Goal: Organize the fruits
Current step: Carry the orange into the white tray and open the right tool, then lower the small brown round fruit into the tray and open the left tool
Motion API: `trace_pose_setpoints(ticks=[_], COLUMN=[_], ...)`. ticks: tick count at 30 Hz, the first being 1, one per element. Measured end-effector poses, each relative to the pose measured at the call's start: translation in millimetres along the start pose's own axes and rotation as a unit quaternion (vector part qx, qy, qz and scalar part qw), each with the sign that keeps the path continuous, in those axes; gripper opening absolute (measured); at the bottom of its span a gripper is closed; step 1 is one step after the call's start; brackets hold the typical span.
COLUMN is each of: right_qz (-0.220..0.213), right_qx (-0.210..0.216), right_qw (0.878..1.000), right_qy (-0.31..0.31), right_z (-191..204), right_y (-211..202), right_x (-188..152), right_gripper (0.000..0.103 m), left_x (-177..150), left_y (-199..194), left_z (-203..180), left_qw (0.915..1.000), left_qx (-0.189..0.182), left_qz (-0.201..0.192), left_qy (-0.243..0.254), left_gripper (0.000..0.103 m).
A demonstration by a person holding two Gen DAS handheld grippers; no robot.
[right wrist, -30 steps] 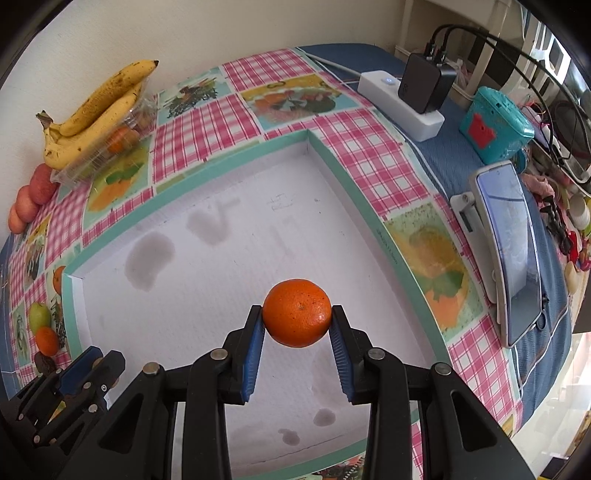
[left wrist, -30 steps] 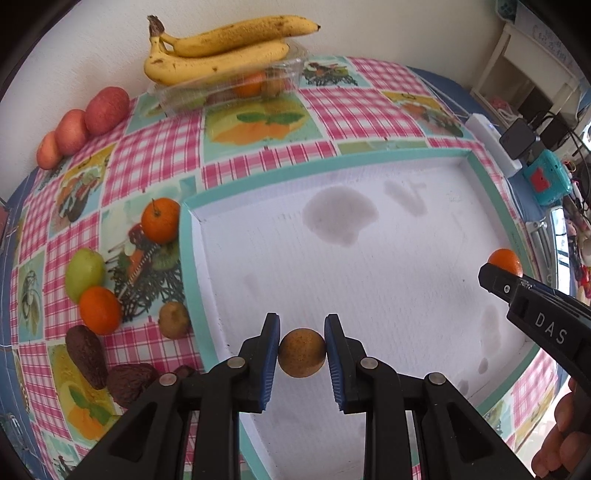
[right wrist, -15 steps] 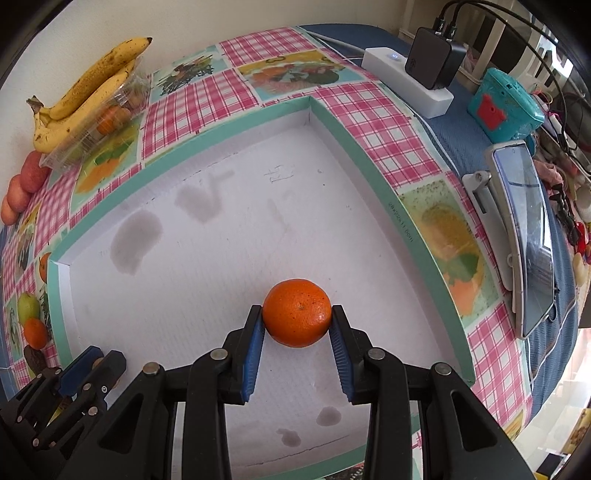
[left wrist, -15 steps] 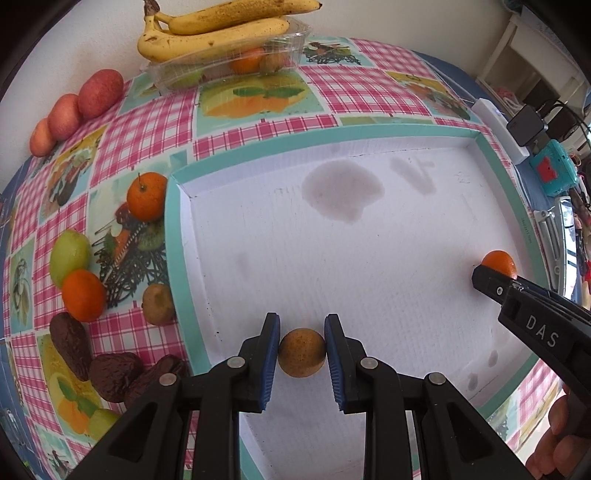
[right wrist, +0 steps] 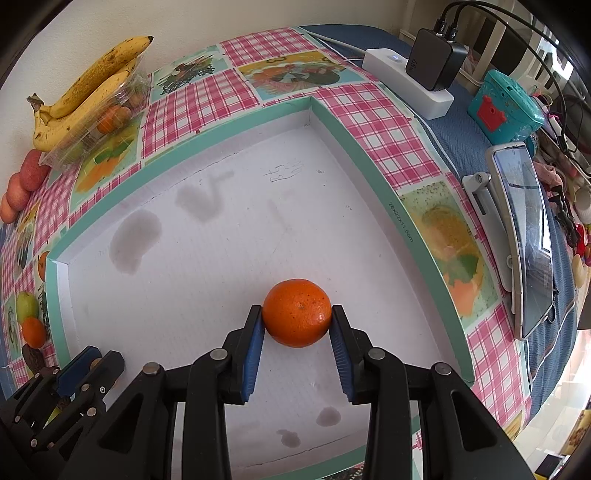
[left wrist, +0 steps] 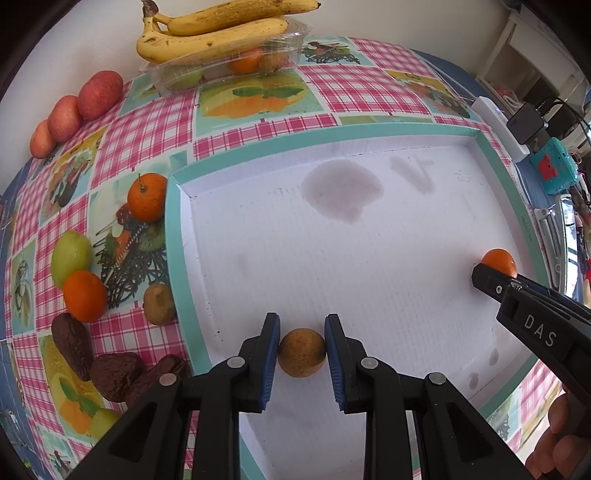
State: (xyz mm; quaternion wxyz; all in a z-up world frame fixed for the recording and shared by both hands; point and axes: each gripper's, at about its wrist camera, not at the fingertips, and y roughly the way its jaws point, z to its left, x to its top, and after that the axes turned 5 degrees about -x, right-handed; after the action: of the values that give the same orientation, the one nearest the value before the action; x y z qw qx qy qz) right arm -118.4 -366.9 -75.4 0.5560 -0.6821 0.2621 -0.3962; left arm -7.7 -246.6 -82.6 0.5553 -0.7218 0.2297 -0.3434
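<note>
Left tool [left wrist: 301,350] clamped on a brown fruit [left wrist: 301,352], right tool [right wrist: 297,323] on an orange [right wrist: 297,317], both over the white tray [right wrist: 369,162].

The tray [right wrist: 373,155] floor is matt white ribbed board with grey stains. The orange [right wrist: 297,313] has glossy, pitted skin between ribbed blue pads [right wrist: 253,352] on black plastic; the brown fruit [left wrist: 301,352] looks dull and rough. The bananas [left wrist: 214,33] lie on clear, shiny plastic.

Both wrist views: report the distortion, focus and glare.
Left wrist view: strong fisheye bend, the box rim bows, dark corner vignette; the brown fruit is sharp. Right wrist view: same bowing, the tangerine is crisp; the phone screen shows reflections, and the lower right corner is washed out.
</note>
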Motion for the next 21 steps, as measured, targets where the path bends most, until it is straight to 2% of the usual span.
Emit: trace_pose_setpoints(ticks=[8, 10, 11, 14, 17, 18, 21], right_qz=[0.001, 0.001, 0.001, 0.001, -0.001, -0.004, -0.011], right_qx=[0.000, -0.001, 0.000, 0.000, -0.002, -0.003, -0.001], right_qw=[1.000, 1.000, 1.000, 1.000, 1.000, 1.000, 1.000], right_qy=[-0.006, -0.009, -0.009, -0.011, -0.011, -0.012, -0.012], right_z=[2, 2, 3, 4, 3, 3, 0], right_y=[-2, -3, -3, -4, -7, -8, -13], right_x=[-1, -1, -1, 0, 0, 1, 2], right_gripper=[0.040, 0.050, 0.059, 0.060, 0.076, 0.078, 0.079], left_x=[0, 0, 0, 0, 0, 1, 2], left_y=[-1, -1, -1, -3, -8, -10, -16], left_z=[-1, 0, 0, 1, 1, 2, 2], left_qw=[1.0000, 1.0000, 1.0000, 1.0000, 0.9999, 0.9999, 0.9999], left_qx=[0.004, 0.004, 0.004, 0.005, 0.004, 0.004, 0.007], left_qz=[0.001, 0.001, 0.000, -0.002, -0.006, -0.008, -0.011], left_qy=[-0.003, -0.004, -0.004, -0.006, -0.008, -0.008, -0.011], left_gripper=[0.027, 0.027, 0.027, 0.028, 0.029, 0.029, 0.041])
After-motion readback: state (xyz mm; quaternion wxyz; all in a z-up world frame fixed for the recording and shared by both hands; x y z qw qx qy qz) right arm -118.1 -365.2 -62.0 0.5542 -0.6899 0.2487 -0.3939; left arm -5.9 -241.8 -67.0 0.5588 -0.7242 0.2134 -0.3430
